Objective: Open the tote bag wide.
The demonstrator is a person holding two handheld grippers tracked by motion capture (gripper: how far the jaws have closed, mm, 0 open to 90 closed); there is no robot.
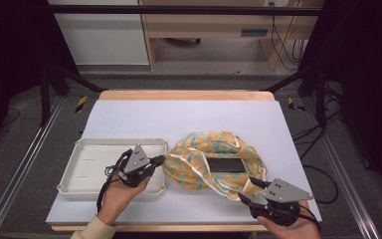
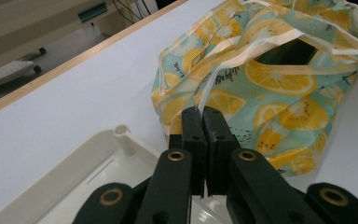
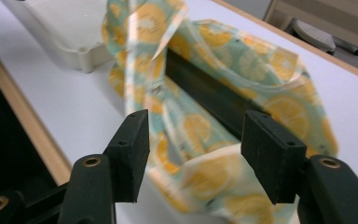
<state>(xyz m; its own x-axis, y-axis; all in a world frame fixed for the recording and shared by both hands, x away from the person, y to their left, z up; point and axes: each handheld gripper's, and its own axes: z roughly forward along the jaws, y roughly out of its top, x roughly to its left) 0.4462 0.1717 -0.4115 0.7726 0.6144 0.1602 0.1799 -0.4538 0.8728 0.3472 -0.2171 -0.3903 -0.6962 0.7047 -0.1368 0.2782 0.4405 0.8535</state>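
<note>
A cloth bag [image 1: 199, 154] printed with yellow citrus slices lies crumpled in the middle of the white table. Its mouth gapes upward over a dark flat object [image 1: 225, 165] inside. At the bag's left edge my left gripper [image 1: 160, 160] is shut on a thin pale strap [image 2: 207, 88] of the bag [image 2: 270, 84], which runs up from the closed tips [image 2: 200, 116]. My right gripper [image 1: 247, 189] hovers at the bag's front right with its jaws apart [image 3: 196, 140]. The fabric [image 3: 205, 172] lies beyond and below the pads [image 3: 272, 154], which do not press on it.
A shallow white plastic tray [image 1: 79, 145] sits left of the bag, under my left hand; its corner [image 2: 121, 130] is close to the left jaws. The table's wooden front edge [image 3: 32, 130] runs just behind the right gripper. Bare white table [image 1: 179, 117] stretches behind the bag.
</note>
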